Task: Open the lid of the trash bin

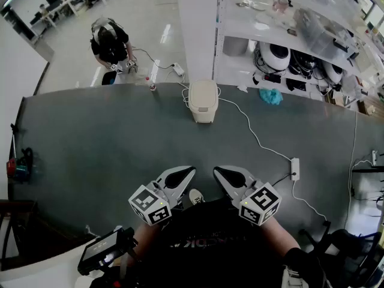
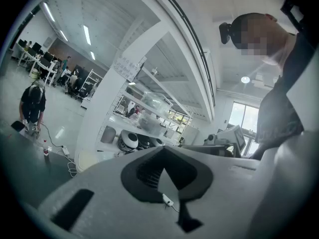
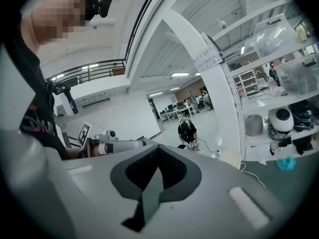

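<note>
The trash bin (image 1: 203, 101) is a small cream bin with its lid down. It stands on the dark grey floor mat (image 1: 108, 149) in front of a white pillar, far ahead of both grippers. My left gripper (image 1: 182, 176) and right gripper (image 1: 228, 176) are held close to my body, side by side, both pointing toward the bin. Each one is shut with nothing between its jaws. In the left gripper view the shut gripper (image 2: 162, 176) fills the lower half of the picture. The right gripper view shows its shut gripper (image 3: 154, 176) the same way. Neither gripper touches the bin.
A white cable runs from the bin to a power strip (image 1: 294, 168) on the mat at right. Shelves (image 1: 288, 47) with appliances and a teal cloth (image 1: 271, 96) stand behind. A person (image 1: 110, 44) crouches at the back left near a bottle (image 1: 151, 84).
</note>
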`<action>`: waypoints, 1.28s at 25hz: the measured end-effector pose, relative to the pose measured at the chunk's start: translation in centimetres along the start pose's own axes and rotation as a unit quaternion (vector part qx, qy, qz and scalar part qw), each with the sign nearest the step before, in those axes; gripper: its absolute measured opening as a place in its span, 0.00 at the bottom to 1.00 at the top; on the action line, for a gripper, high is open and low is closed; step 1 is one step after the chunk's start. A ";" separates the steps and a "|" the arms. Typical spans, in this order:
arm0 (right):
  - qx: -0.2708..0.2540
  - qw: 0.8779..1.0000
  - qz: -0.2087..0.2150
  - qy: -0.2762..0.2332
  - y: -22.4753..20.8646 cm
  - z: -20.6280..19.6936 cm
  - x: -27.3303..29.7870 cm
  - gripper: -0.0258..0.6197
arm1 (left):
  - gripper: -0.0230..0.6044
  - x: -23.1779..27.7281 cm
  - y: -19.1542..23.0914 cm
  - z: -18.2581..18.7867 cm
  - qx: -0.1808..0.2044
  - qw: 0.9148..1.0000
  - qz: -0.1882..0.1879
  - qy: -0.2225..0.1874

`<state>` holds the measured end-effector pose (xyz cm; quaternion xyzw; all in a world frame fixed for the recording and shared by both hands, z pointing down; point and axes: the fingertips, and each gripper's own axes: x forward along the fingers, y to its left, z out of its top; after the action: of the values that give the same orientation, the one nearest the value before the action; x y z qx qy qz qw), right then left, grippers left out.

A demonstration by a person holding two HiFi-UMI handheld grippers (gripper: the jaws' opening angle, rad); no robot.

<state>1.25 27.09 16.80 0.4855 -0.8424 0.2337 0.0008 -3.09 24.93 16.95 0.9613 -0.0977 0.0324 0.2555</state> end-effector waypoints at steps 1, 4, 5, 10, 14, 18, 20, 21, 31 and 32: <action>0.000 1.000 0.000 0.001 0.1 0.0 0.0 0.05 | 0.04 0.0 0.0 0.0 0.003 1.000 -0.001 0.001; -0.002 1.000 0.000 0.003 0.3 0.0 0.2 0.05 | 0.04 -0.2 0.0 0.0 0.002 1.000 -0.001 0.002; -0.003 1.000 0.000 0.003 0.3 0.0 0.2 0.05 | 0.04 -0.2 0.0 0.0 0.000 1.000 0.000 0.002; -0.003 1.000 0.008 -0.004 0.7 -0.1 0.1 0.05 | 0.04 -0.5 -0.2 -0.2 0.000 1.000 0.001 0.000; 0.000 1.000 0.006 -0.010 0.5 0.1 0.1 0.05 | 0.04 -0.4 -0.3 -0.2 -0.001 1.000 -0.001 0.001; 0.006 1.000 -0.003 -0.013 0.3 0.2 -0.1 0.05 | 0.04 -0.5 -0.2 -0.3 0.008 1.000 -0.004 0.012; 0.010 1.000 -0.005 -0.015 0.1 0.2 -0.3 0.05 | 0.04 -0.5 -0.1 -0.3 0.010 1.000 -0.004 0.010; 0.012 1.000 -0.006 -0.016 0.0 0.1 -0.3 0.05 | 0.04 -0.4 -0.1 -0.3 0.009 1.000 -0.002 0.008; 0.010 1.000 -0.013 -0.013 -0.2 0.0 -0.2 0.05 | 0.04 -0.4 -0.2 -0.4 0.001 1.000 -0.002 0.000; 0.010 1.000 -0.013 -0.013 -0.2 0.0 -0.2 0.05 | 0.04 -0.5 -0.1 -0.4 0.001 1.000 -0.002 -0.001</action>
<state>1.49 27.19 16.83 0.4998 -0.8333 0.2361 -0.0123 -3.59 25.26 17.18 0.9617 -0.0961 0.0313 0.2547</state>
